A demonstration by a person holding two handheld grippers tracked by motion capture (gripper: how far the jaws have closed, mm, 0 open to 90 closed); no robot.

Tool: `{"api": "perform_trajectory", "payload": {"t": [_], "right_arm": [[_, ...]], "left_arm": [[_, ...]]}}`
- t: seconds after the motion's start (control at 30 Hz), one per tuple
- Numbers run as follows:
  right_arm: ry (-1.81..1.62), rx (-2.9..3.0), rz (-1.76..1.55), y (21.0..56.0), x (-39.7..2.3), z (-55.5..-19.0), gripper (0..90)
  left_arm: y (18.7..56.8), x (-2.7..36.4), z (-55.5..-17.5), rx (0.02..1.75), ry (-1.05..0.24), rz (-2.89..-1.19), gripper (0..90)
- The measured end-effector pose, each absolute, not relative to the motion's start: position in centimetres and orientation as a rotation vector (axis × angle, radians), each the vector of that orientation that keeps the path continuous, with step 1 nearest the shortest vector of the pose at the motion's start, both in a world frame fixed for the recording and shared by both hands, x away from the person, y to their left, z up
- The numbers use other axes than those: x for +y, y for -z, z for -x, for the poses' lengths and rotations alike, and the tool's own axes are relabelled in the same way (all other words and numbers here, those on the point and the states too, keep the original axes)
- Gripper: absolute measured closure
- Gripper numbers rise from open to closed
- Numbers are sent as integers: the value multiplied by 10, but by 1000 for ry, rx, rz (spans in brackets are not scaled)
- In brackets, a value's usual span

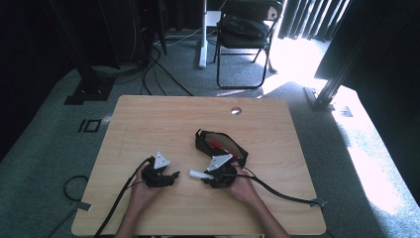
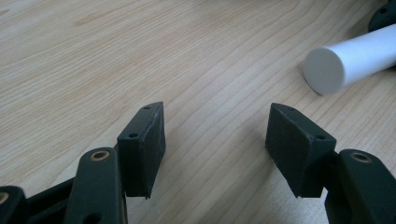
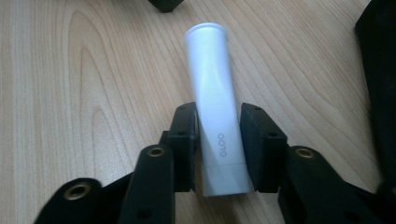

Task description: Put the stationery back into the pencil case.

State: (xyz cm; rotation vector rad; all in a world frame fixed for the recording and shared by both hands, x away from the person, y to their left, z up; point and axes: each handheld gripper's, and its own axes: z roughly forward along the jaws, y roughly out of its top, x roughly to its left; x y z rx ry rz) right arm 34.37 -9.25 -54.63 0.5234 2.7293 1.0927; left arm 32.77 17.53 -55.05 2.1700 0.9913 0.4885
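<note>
A white glue stick (image 3: 212, 84) marked GLOO lies on the wooden table (image 1: 148, 124), its length running away between the jaws of my right gripper (image 3: 218, 147). Both pads sit against its sides near the capped end, so the gripper is shut on it. In the high view the glue stick (image 1: 197, 174) points left out of the right gripper (image 1: 205, 176), toward my left gripper (image 1: 173, 176). The left gripper (image 2: 215, 140) rests low over bare wood, open, with nothing between its pads. The stick's round end (image 2: 345, 58) shows to its upper right.
An open black pouch (image 1: 220, 144) with a red pen (image 1: 216, 145) inside lies just behind the right gripper, and its edge (image 3: 380, 70) shows at the right. A cable hole (image 1: 236, 110) is near the far edge. A folding chair (image 1: 245, 29) stands beyond the table.
</note>
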Motion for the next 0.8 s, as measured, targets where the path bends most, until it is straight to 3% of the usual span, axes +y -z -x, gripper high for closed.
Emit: {"api": "perform_trajectory", "payload": {"t": [0.8], "right_arm": [[-1059, 2704, -540, 545, -94, -340, 711]], "left_arm": [[553, 179, -331, 1009, -471, -2139, 383]]}}
